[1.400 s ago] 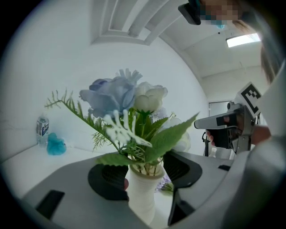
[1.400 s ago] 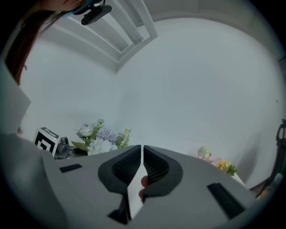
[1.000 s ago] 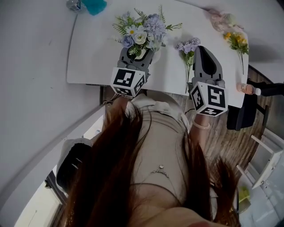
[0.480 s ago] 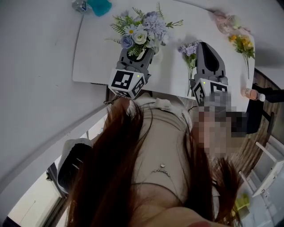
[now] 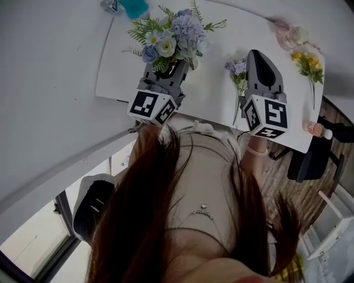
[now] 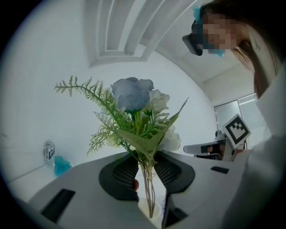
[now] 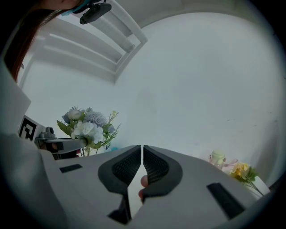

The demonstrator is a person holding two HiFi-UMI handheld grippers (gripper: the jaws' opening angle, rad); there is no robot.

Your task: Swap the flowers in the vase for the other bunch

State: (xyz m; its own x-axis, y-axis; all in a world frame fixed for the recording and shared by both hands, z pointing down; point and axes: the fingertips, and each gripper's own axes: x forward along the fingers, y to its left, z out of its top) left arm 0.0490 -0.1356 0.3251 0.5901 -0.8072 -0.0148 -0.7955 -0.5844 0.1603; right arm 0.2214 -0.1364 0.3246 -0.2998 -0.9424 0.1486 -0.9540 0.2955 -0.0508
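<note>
A bouquet of blue and white flowers point(image 5: 168, 38) with green fern stands upright at the table's far left. My left gripper point(image 5: 170, 69) grips its stems point(image 6: 147, 188), and the jaws are closing, pads against the stems. The stem ends hang just over the white vase rim point(image 6: 142, 210); the vase is hidden in the head view. The other bunch, purple flowers point(image 5: 238, 74), lies flat on the white table point(image 5: 213, 94). My right gripper point(image 5: 258, 58) hovers just right of it, shut with nothing between its pads point(image 7: 154, 166).
Yellow flowers point(image 5: 308, 63) and a pink-and-pale bundle point(image 5: 293, 36) lie at the table's far right. A teal object point(image 5: 134, 6) and a small bottle point(image 5: 112, 5) stand at the far left corner. Another small bottle point(image 5: 318, 129) is by the right edge.
My left gripper has risen, carrying the blue and white bouquet up with it. The right gripper stays shut beside the purple bunch, shifted slightly.
</note>
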